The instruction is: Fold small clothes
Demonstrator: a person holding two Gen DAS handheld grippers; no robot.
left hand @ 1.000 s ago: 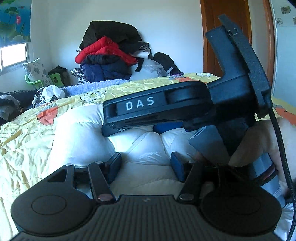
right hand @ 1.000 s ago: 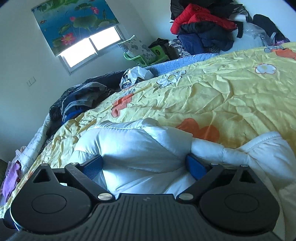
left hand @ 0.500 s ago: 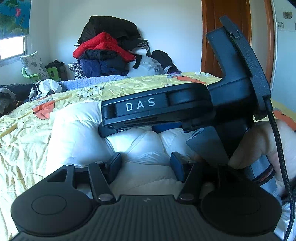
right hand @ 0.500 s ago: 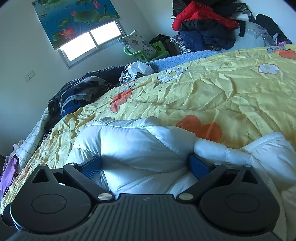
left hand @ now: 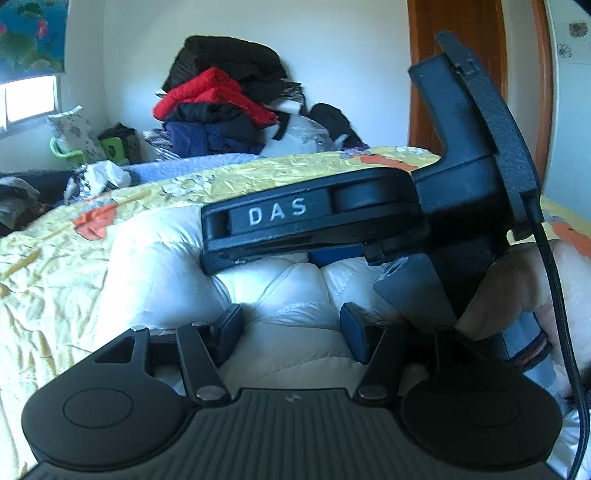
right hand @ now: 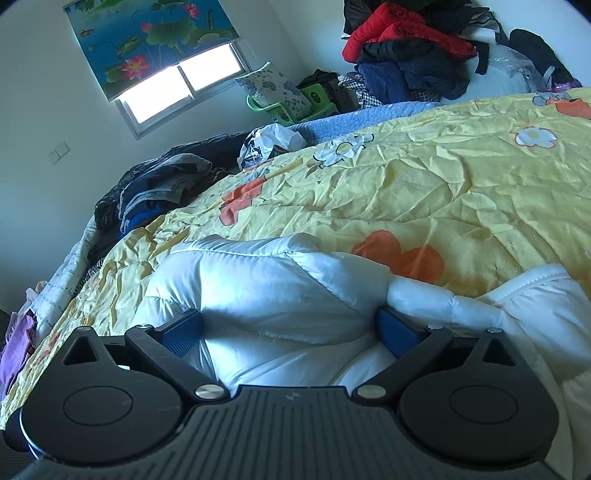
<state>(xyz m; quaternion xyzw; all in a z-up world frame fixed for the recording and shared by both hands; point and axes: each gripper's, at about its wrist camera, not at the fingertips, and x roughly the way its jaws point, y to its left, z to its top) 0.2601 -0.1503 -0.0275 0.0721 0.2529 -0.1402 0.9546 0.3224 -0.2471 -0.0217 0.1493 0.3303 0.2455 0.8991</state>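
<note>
So the white puffer jacket [right hand: 280, 295] is lying bunched up on the yellow flowered quilt [right hand: 424, 184], at the near edge of it, and everything else sits around that jacket; the right gripper [right hand: 290, 328] has a fat puffy fold of the jacket squeezed between its blue pads [right hand: 397, 330], jaws spread wide but clenched on the padding, fabric bulging up between them; the left gripper [left hand: 291, 325] is just beside it on the same jacket, blue pads [left hand: 352, 330] either side of a quilted ridge, jaws roughly half spread and pressing into the fabric, so grasping the jacket too; in the left view the right gripper's black body marked DAS [left hand: 314, 221] lies across the jacket just past the left fingers, with a hand [left hand: 517, 291] wrapped round its handle and a black cable [left hand: 561, 295] hanging down; further out from the jacket, past the quilt's far edge, there's a pile of clothes [right hand: 406, 48] against the wall, red one on top-ish; off the jacket's left there's a heap of dark clothes [right hand: 159, 192], and beyond that a window [right hand: 181, 88] with a lotus-print blind [right hand: 147, 33].
</note>
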